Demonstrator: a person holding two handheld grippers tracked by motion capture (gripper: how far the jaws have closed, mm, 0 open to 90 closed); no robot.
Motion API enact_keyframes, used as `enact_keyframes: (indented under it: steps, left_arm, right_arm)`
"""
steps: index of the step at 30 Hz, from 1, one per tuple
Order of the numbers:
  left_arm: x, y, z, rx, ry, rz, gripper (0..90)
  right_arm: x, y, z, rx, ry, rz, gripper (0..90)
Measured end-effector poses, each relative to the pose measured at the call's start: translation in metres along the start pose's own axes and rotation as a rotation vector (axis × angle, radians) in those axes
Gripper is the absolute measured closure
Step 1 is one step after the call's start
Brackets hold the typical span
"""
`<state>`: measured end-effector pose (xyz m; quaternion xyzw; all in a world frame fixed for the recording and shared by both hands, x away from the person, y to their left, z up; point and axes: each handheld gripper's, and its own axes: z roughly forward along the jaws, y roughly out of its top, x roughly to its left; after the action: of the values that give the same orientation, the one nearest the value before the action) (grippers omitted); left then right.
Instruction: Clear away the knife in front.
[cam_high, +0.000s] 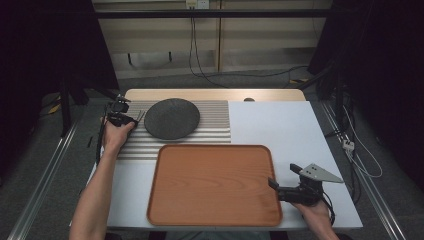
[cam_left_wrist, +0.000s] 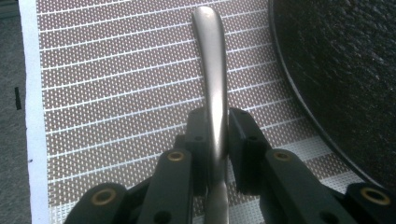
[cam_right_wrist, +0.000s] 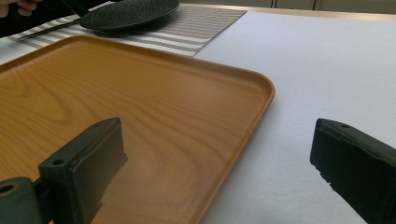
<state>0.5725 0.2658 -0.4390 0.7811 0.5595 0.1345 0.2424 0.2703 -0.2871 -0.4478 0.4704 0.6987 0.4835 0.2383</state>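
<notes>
Your left gripper (cam_left_wrist: 217, 154): jaws clamp the metal utensil handle (cam_left_wrist: 212, 70) over the striped mat (cam_left_wrist: 116, 93) | your right gripper (cam_right_wrist: 215, 172): jaws wide open, empty, at the wooden tray (cam_right_wrist: 140, 116) edge

Counted on the white table (cam_high: 280, 125): one dark round stoneware plate (cam_high: 172, 118), one striped woven placemat (cam_high: 215, 125), one rectangular wooden tray (cam_high: 215, 185), one silver metal utensil handle (cam_left_wrist: 212, 79), two black grippers.
</notes>
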Motion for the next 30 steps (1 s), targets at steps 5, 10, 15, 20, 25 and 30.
enact_keyframes:
  steps: [5, 10, 15, 20, 25, 30]
  left_arm:
    - [0.0002, 0.0002, 0.0002, 0.004, -0.002, 0.012, 78.7]
    - [0.0007, 0.0034, 0.0006, 0.028, -0.004, 0.0, 78.1]
    - [0.0006, 0.0054, 0.0009, 0.044, -0.005, 0.002, 78.4]
    - [0.0006, 0.007, 0.0, 0.063, -0.009, 0.008, 79.9]
    - [0.0005, 0.0057, -0.0004, 0.053, -0.006, 0.0, 80.0]
    - [-0.0005, 0.006, -0.0013, 0.061, -0.001, 0.004, 80.0]
  right_arm:
    - [-0.0004, -0.0002, -0.0007, 0.0, 0.001, 0.001, 2.7]
    - [0.0006, -0.0003, -0.0008, 0.0, 0.004, 0.002, 2.7]
    - [0.0003, -0.0005, -0.0006, 0.0, 0.003, 0.003, 2.7]
    - [-0.0002, -0.0006, -0.0002, 0.008, 0.001, 0.0, 2.8]
    - [-0.0001, -0.0006, 0.0005, 0.008, 0.002, 0.004, 2.8]
    - [0.0004, 0.0001, 0.002, 0.014, 0.002, -0.003, 2.9]
